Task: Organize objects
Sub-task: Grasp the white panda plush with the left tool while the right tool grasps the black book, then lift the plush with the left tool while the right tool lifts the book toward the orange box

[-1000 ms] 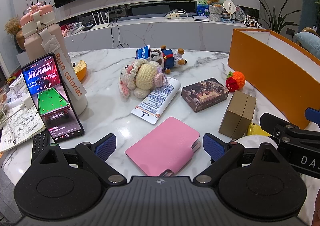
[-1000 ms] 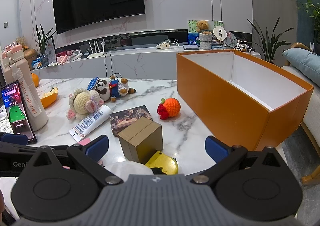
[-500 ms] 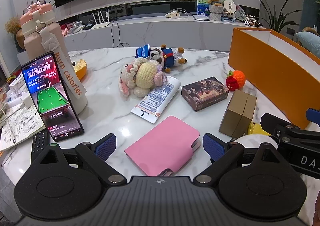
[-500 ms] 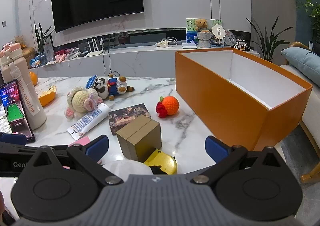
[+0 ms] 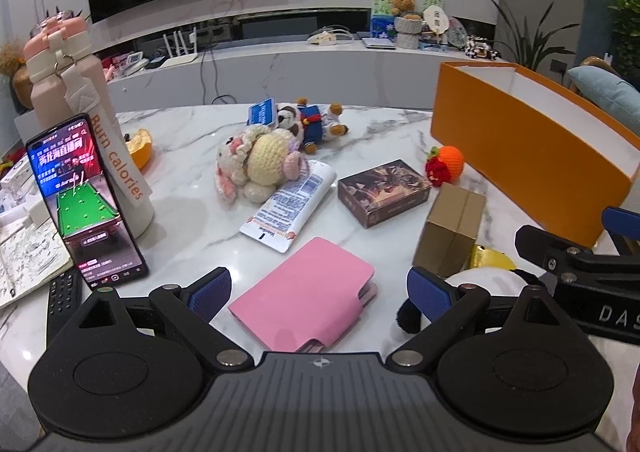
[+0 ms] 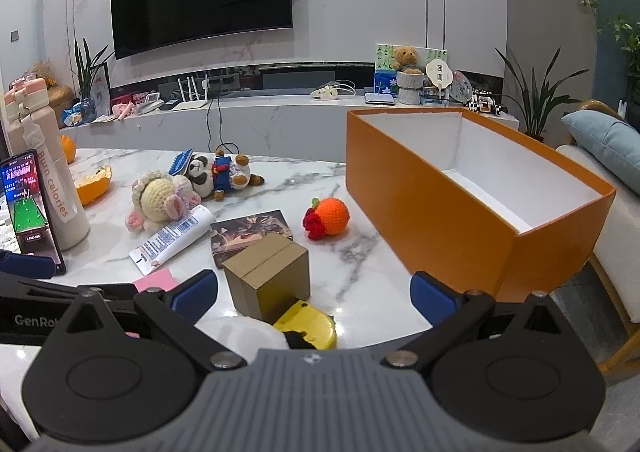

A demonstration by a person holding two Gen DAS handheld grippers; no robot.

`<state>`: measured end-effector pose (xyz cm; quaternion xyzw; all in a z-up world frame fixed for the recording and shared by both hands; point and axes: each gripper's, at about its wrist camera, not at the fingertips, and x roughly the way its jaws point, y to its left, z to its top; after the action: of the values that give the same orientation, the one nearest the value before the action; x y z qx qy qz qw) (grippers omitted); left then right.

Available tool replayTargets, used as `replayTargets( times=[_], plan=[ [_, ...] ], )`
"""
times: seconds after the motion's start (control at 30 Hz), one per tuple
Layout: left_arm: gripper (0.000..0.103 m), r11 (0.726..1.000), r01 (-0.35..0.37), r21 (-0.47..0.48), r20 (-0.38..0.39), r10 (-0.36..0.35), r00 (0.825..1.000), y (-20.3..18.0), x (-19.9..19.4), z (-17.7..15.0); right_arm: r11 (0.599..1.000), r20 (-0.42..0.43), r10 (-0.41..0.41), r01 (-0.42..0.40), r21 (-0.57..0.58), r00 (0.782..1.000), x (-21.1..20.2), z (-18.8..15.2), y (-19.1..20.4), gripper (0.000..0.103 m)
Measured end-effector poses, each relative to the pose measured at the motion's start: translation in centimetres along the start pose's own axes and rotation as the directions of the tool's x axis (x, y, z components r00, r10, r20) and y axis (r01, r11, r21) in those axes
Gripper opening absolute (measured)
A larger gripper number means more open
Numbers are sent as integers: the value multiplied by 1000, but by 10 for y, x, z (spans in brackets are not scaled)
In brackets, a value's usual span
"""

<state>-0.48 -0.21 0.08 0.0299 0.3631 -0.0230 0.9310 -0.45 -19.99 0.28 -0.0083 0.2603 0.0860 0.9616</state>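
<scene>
While both grippers are hanging wide open and empty over the near edge of the table (image 5: 188, 219), nothing is yet lying in the orange box (image 6: 448, 219), so the sorting is probably only starting. The left gripper (image 5: 319, 290) is facing the pink wallet (image 5: 306, 292), which is lying flat between its spread fingers; the right gripper (image 6: 314, 290) is looking past the cardboard box (image 6: 268, 276) toward the orange box at the table's right side. For a clean pick, the left fingers are needing to straddle the wallet's short sides and come down low, since a flat thing is likely slipping otherwise. The tube (image 5: 290, 203) just beyond it is worth avoiding.
</scene>
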Motion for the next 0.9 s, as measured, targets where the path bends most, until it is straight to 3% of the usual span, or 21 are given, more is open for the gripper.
replayTargets(
  times=[0.23, 0.33, 0.5, 0.63, 0.77, 0.9],
  plan=[
    [103, 998, 59, 16, 11, -59, 998, -8, -3, -1, 998, -16, -54, 54, 7, 998, -6, 1, -20, 102],
    [103, 993, 117, 26, 12, -117, 993, -13, -5, -2, 997, -52, -77, 79, 28, 996, -6, -1, -32, 102],
    [103, 979, 181, 90, 0, -182, 983, -34, -8, -11, 990, -154, -125, 133, 44, 980, 5, -5, -46, 102],
    [103, 970, 195, 143, -40, -191, 981, -53, -1, -24, 989, -248, -116, 133, 56, 962, 18, -11, -51, 102],
    [103, 968, 216, 128, -72, -208, 975, -60, 6, -31, 993, -303, -105, 117, 23, 947, 28, -17, -46, 102],
    [103, 968, 240, 76, -91, -233, 968, -58, 11, -33, 993, -306, -116, 117, -17, 945, 32, -22, -42, 102]
  ],
)
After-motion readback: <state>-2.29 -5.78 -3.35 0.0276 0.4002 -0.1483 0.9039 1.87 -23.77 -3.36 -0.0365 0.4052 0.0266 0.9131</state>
